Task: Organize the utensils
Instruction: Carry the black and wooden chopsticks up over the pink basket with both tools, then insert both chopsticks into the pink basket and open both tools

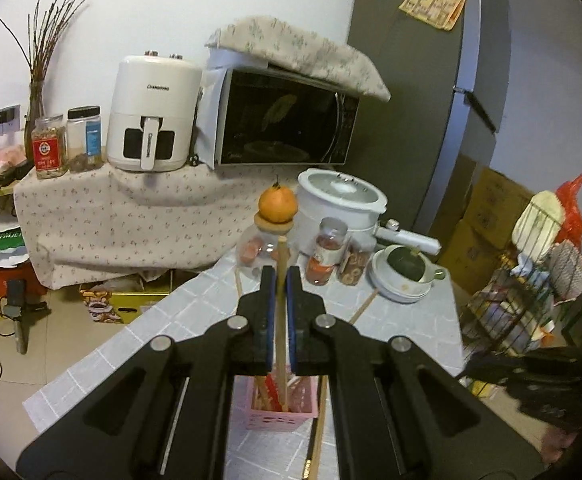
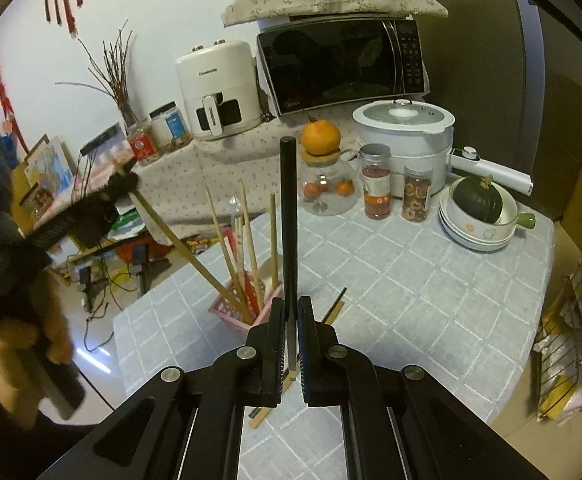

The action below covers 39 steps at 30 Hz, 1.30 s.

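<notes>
My left gripper is shut on a wooden chopstick. The stick runs down between the fingers, and its lower end reaches into the pink basket beneath. In the right wrist view the same chopstick slants from the left gripper into the pink basket, which holds several wooden chopsticks. My right gripper is shut on a black chopstick held upright, just right of the basket. A black and a wooden chopstick lie on the tablecloth under it.
A glass jar topped with an orange, two spice jars, a white cooker and stacked bowls with a green squash line the table's far side. A wire rack stands off the right edge. Loose chopsticks lie on the cloth.
</notes>
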Available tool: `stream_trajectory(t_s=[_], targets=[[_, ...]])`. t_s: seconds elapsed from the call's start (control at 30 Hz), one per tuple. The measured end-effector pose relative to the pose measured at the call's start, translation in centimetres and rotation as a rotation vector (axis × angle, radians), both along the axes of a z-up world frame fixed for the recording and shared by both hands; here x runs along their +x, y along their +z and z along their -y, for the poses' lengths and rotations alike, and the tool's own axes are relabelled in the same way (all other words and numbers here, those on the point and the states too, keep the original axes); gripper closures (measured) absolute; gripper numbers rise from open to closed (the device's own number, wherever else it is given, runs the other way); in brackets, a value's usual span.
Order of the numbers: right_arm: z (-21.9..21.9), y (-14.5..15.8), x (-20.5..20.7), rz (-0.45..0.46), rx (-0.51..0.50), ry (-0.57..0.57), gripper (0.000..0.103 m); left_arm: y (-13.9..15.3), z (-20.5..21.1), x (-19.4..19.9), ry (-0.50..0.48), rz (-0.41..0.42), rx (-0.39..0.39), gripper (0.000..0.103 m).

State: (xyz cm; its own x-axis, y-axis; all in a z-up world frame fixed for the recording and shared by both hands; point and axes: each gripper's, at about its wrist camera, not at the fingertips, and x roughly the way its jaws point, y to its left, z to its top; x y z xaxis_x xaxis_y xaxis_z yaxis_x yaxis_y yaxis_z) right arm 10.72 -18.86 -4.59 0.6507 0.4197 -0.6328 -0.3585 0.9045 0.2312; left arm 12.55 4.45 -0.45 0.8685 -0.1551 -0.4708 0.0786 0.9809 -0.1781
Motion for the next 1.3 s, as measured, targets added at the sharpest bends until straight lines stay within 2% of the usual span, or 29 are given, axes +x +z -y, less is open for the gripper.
stream_trajectory(t_s=[0.27, 0.4, 0.47, 0.53, 0.67, 0.73, 0.8, 0.97, 1.07, 1.13, 1.3], targets=[[-0.8, 1.2, 0.3, 0.029, 0.041, 0.002, 0.097, -2.9, 0.2, 2.9, -0.003, -0.121, 0.020, 0.097], [-1.2, 1.6, 0.3, 0.042, 0.063, 0.005, 0.097, -3.5, 0.2, 3.7, -0.003, -0.157, 0.021, 0.097], [-1.5, 1.9, 0.3, 0.053, 0.067, 0.008, 0.097, -3.4, 0.1, 3.7, -0.002, -0.160, 0.013, 0.090], [-1.8, 2.1, 0.3, 0.057, 0.069, 0.009, 0.097, -3.2, -0.1, 3.7, 0.000, -0.167, -0.008, 0.073], [-2.4, 2.4, 0.5, 0.061, 0.082, 0.011, 0.097, -2.3, -0.8, 2.9, 0.001, -0.174, -0.024, 0.065], [-2.9, 2.7, 0.6, 0.070, 0.081, 0.015, 0.097, -2.1, -1.1, 2.6, 0.013, -0.189, -0.015, 0.055], [-3.6, 2.9, 0.8, 0.085, 0.069, 0.017, 0.097, -2.1, -1.8, 2.1, 0.028, -0.225, -0.018, 0.050], [-5.8, 3.3, 2.0, 0.107, 0.051, 0.028, 0.097, -3.4, -3.1, 1.4, 0.070, -0.352, 0.015, 0.050], [-7.2, 3.1, 2.8, 0.121, 0.022, 0.029, 0.097, -4.3, -4.1, 1.1, 0.074, -0.414, -0.025, 0.050], [-8.0, 2.7, 3.3, 0.117, -0.004, 0.030, 0.097, -4.5, -4.6, 0.8, 0.075, -0.431, -0.038, 0.050], [-10.4, 0.6, 4.6, 0.089, -0.095, 0.032, 0.097, -5.0, -5.1, 0.1, 0.071, -0.453, -0.009, 0.050]])
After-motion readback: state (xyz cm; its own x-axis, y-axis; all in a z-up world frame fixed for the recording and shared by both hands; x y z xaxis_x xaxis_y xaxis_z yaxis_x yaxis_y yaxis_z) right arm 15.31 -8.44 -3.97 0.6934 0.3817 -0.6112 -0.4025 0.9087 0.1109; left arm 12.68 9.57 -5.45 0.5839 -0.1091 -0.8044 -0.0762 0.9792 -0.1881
